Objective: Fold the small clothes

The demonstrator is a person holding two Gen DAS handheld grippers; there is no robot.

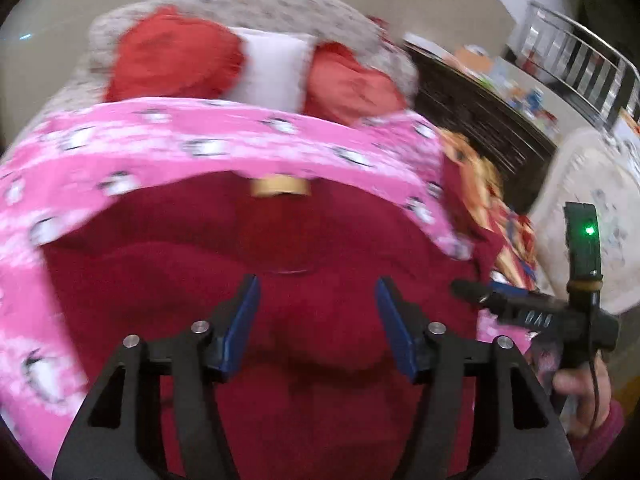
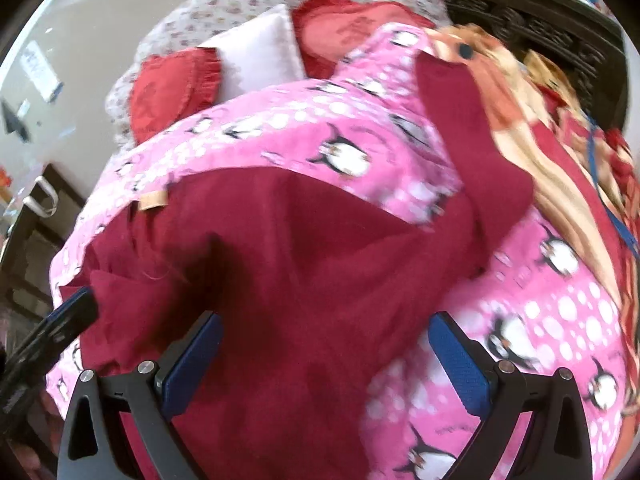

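Both tools are spread wide and hold nothing: the left tool (image 1: 316,312) and right tool (image 2: 326,352) hover over the dark red garment (image 2: 304,264), which lies rumpled on the pink penguin blanket (image 2: 360,152) on the bed. Probably best to pinch one edge each, then pull the cloth flat before folding

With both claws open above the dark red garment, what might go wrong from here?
1. The dark red garment lies directly on the pink penguin blanket, so a closing right claw might pinch both layers.
2. The garment looks rumpled near the left claw, so a fold could trap wrinkles.
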